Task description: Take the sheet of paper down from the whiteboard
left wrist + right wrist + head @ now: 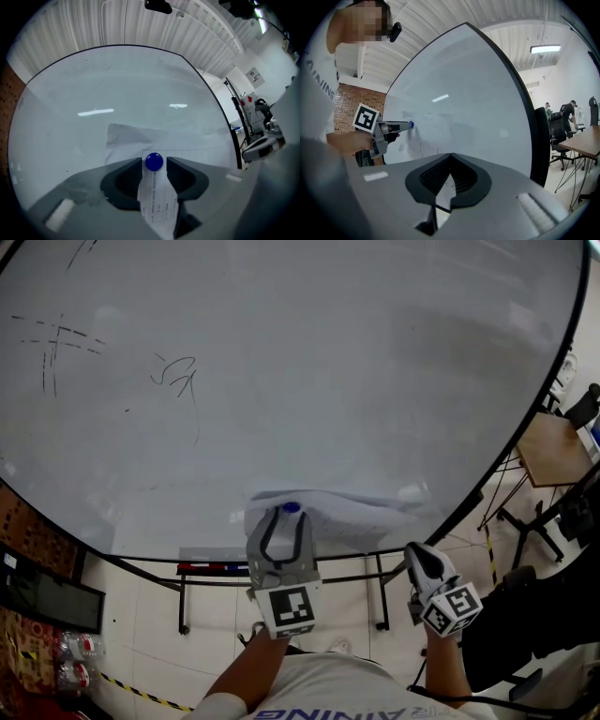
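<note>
A white printed sheet of paper (347,514) hangs low on the whiteboard (281,362), pinned by a round blue magnet (291,507). My left gripper (284,514) is open, level against the board, one jaw on each side of the magnet (153,161) with small gaps. The sheet (157,197) runs down between those jaws. My right gripper (415,555) is at the sheet's right end, shut; in the right gripper view (450,157) a strip of the printed paper (444,190) sits pinched between its jaws. That view also catches the left gripper (401,125) at the magnet (411,124).
Black pen marks (178,376) are on the board's upper left. Its marker tray (211,568) and stand legs are below. A wooden table (553,446) and office chairs (581,409) stand to the right. Bottles (70,657) lie on the floor at lower left. People (569,110) stand far off.
</note>
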The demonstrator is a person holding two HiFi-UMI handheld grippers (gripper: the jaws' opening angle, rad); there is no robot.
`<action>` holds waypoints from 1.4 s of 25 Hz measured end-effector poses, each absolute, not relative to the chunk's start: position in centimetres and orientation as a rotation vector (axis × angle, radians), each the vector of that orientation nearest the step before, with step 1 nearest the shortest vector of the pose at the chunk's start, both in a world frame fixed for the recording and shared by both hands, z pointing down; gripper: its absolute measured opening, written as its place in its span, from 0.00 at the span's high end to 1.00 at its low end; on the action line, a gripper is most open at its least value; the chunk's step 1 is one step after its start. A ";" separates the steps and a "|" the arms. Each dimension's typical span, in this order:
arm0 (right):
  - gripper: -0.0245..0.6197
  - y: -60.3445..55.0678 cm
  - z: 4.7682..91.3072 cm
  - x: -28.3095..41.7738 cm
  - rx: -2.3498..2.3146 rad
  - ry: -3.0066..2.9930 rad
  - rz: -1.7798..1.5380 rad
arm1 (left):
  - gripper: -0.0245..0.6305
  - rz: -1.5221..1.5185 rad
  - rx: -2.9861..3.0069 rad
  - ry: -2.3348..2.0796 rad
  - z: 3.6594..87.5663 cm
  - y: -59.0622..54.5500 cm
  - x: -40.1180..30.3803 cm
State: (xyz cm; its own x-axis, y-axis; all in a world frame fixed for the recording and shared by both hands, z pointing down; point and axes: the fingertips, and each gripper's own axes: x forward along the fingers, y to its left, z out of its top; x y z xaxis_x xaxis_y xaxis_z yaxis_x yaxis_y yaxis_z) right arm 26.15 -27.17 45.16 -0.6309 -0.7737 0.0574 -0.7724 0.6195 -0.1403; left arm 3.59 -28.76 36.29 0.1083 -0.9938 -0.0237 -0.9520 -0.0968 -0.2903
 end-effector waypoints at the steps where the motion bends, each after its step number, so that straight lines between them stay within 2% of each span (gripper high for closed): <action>1: 0.95 -27.2 45.2 26.1 -1.337 2.823 -0.239 | 0.69 -0.266 -2.147 1.950 36.3 -28.9 3.7; 6: 0.95 -27.4 45.1 26.1 -1.318 2.826 -0.239 | 0.70 -0.245 -2.126 1.990 36.0 -29.3 3.8; 8: 0.95 -27.5 45.0 26.2 -1.315 2.825 -0.234 | 0.76 -0.232 -2.116 2.005 35.8 -29.3 3.6; 15: 0.94 -28.1 43.2 26.7 -1.270 2.766 -0.148 | 0.77 -0.199 -2.173 1.978 35.8 -29.3 3.3; 17: 0.66 -28.8 43.2 26.4 -1.247 2.781 -0.140 | 0.77 -0.154 -2.198 1.982 35.7 -29.3 3.3; 19: 0.56 -29.2 43.1 25.7 -1.208 2.808 -0.137 | 0.77 -0.140 -2.225 1.973 35.7 -29.2 3.4; 20: 0.55 -29.3 42.8 25.3 -1.187 2.820 -0.124 | 0.77 -0.154 -2.236 1.960 35.9 -29.2 3.4; 24: 0.55 -29.9 41.4 23.5 -1.147 2.842 -0.041 | 0.77 -0.141 -2.277 1.938 35.9 -29.2 3.4; 25: 0.59 -29.9 41.2 23.2 -1.147 2.846 -0.020 | 0.77 -0.132 -2.289 1.936 36.0 -29.2 3.3; 26: 0.73 -29.8 41.0 23.1 -1.160 2.847 0.000 | 0.77 -0.126 -2.301 1.933 36.0 -29.2 3.3; 27: 0.94 -29.7 40.9 23.1 -1.180 2.845 0.011 | 0.77 -0.121 -2.313 1.928 36.1 -29.2 3.3; 35: 0.95 -28.2 40.5 22.9 -1.226 2.850 0.016 | 0.77 -0.077 -2.406 1.891 36.5 -29.0 2.8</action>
State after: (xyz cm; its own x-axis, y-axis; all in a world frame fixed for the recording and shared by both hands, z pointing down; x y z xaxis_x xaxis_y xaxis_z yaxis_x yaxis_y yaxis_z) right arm 22.94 -28.15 40.48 -0.6871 -0.7255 -0.0397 -0.7259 0.6878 -0.0062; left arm 2.81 -29.03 36.47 0.2366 -0.9716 -0.0099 -0.9675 -0.2347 -0.0941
